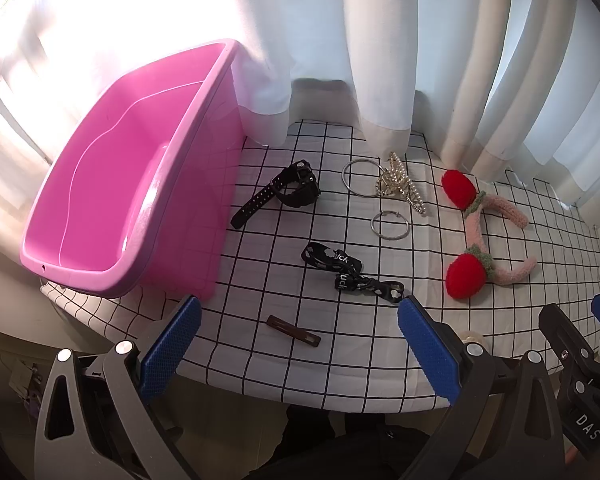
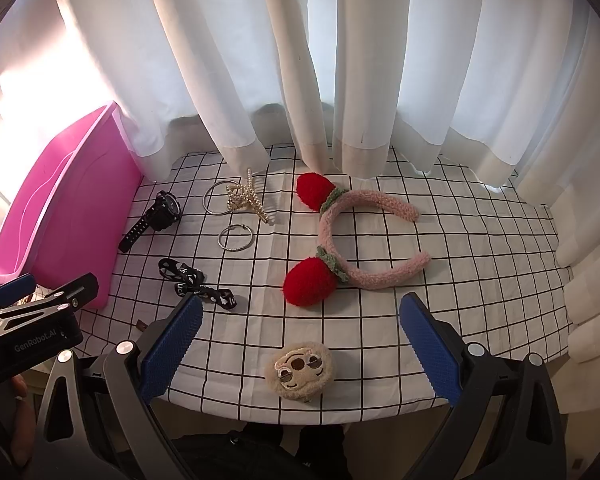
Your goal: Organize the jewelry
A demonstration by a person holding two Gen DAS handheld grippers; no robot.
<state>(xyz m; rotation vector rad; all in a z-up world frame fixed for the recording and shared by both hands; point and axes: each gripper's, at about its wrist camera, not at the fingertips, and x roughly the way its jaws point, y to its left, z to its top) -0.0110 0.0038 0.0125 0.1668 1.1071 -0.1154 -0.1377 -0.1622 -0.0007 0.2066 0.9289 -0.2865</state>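
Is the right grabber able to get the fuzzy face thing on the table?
Probably yes. The right gripper is open, and the fuzzy face patch lies flat on the checkered cloth right between its blue fingers. Nothing sits on it or blocks the way; the strawberry headband lies farther back.

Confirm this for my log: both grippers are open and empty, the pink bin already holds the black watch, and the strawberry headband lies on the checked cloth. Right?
Not quite. The black watch is not in the pink bin; it lies on the checked cloth beside the bin, whose visible interior holds nothing, as the left wrist view shows. The rest stands: left gripper and right gripper are open and empty, and the strawberry headband lies on the cloth.
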